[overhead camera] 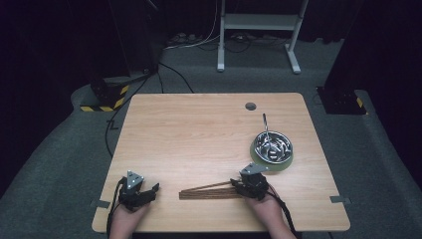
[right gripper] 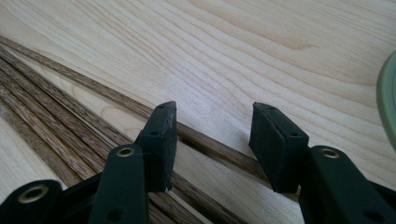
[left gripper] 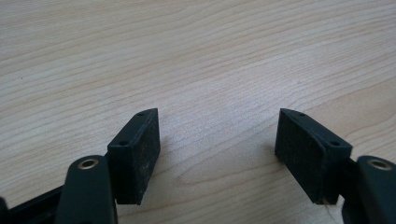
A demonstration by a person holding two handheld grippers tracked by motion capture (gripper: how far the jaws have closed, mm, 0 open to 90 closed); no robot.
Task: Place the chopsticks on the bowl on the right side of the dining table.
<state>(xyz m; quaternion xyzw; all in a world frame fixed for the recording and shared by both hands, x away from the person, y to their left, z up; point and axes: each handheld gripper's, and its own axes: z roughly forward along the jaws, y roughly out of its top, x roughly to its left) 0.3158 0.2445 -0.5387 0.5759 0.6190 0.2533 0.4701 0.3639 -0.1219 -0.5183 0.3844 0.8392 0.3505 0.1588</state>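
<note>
a lab or test room: dark curtains ring a grey carpet, with hazard-striped stand feet (overhead camera: 102,102), floor cables (overhead camera: 196,42) and a white metal frame (overhead camera: 259,30) beyond the wooden bench (overhead camera: 199,129).

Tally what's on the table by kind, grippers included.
Wooden sticks: at least 4, overlapping
Metal bowl: 1
Green plate: 1
Utensil handle standing in the bowl: 1
Grippers: 2, left gripper and right gripper
Total: at least 9
</note>
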